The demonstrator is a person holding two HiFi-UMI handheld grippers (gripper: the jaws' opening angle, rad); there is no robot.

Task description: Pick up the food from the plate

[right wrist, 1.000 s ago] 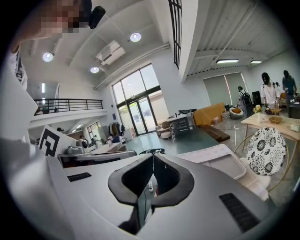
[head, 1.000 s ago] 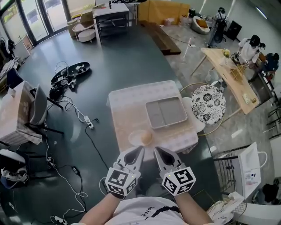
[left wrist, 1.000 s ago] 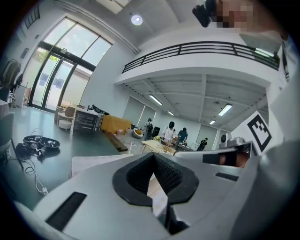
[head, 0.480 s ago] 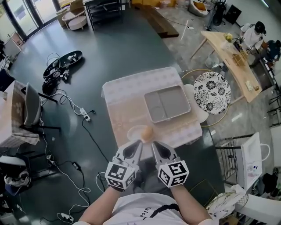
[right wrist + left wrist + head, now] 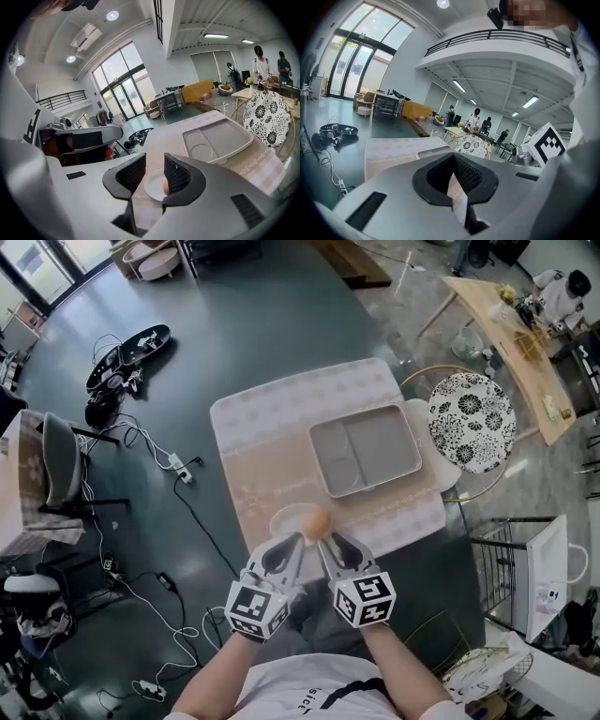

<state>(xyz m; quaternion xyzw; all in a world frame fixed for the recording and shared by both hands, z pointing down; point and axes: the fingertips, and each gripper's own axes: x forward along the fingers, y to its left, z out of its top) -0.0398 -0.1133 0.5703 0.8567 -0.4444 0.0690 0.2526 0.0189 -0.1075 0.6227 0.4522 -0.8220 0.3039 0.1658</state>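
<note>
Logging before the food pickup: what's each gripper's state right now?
Left gripper: shut, empty.
Right gripper: open, jaws have just been opening, nothing between them.

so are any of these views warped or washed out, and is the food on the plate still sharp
Head view: sharp, evenly lit, mild bend at the edges; food and plate clear. Left gripper view: heavy fisheye, dark corners, windows very bright. Right gripper view: same fisheye, ceiling lights glare, food small but sharp.
</note>
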